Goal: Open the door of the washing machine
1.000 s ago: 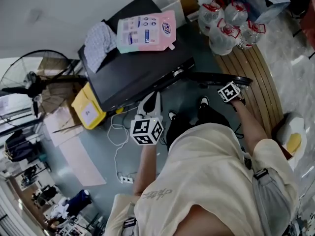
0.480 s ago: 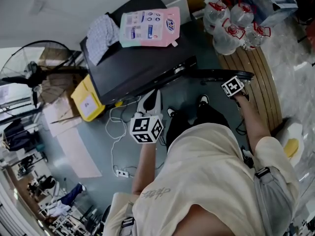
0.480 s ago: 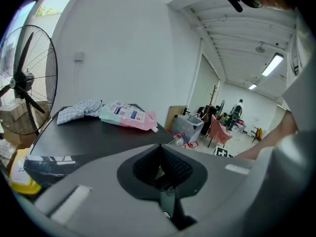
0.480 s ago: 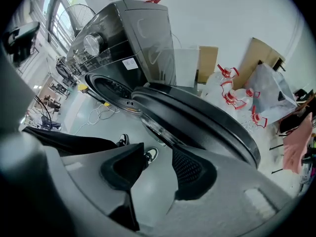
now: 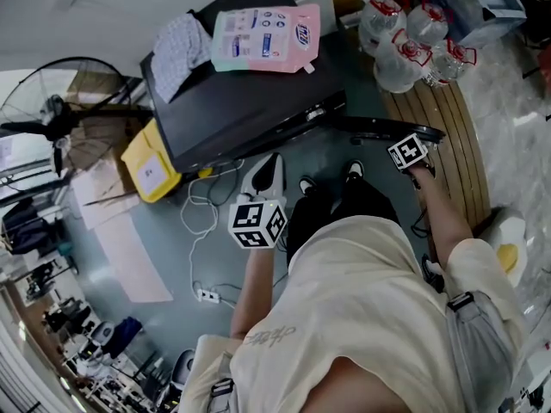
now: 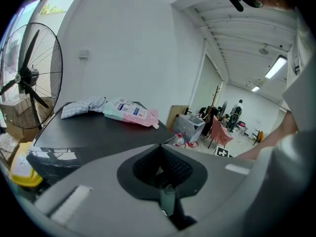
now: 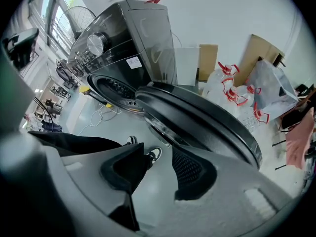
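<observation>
Washing machine [image 5: 241,119] from overhead and beside

Right gripper view: the door [image 7: 197,117] runs its lower rim behind the right-hand jaw of the right gripper [image 7: 160,154], so I cannot tell whether that pad touches it. Beyond the jaws, the door also covers part of the drum opening [image 7: 116,90]. The label [image 7: 133,61] on the washing machine [image 7: 143,33] is too small to read.

Left gripper view: the left gripper [image 6: 162,174] blocks everything below its jaws with its own body. Print on the pouch [image 6: 131,113] ahead is illegible. The figures [image 6: 237,110] far right are too small to make out.

Head view: the marker cube [image 5: 407,151] hides the right jaws. The torso [image 5: 379,317] covers the floor behind both tools.
</observation>
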{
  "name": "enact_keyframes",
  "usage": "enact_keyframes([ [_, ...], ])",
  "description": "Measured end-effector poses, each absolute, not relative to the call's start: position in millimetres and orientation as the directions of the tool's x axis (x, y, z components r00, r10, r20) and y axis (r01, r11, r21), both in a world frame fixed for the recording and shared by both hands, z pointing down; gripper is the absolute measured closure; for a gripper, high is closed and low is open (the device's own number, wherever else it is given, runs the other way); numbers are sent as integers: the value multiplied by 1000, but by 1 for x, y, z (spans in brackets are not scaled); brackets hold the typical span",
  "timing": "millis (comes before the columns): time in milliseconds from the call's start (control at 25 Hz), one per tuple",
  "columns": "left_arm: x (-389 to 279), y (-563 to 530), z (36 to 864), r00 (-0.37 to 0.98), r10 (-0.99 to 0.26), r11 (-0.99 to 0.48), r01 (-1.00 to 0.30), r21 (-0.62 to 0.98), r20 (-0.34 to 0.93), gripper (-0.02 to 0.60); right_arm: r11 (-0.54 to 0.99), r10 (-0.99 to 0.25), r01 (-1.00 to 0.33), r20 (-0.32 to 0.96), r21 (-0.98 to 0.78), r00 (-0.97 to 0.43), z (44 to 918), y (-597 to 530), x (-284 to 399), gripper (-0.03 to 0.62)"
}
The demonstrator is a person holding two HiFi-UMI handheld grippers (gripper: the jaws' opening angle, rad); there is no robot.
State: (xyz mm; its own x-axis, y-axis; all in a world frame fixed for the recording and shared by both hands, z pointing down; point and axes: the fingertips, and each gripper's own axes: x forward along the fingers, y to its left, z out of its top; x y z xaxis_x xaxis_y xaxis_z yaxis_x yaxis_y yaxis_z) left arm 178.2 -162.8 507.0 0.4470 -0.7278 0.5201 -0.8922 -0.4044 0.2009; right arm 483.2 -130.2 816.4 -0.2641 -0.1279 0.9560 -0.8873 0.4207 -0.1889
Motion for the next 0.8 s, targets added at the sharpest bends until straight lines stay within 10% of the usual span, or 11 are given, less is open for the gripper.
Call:
enact_keyframes([
  [800,128,-186,465,492,-786,-453,-870,193,374,564,606,-452,-777,732,-168,-510,632,-170,318,428],
])
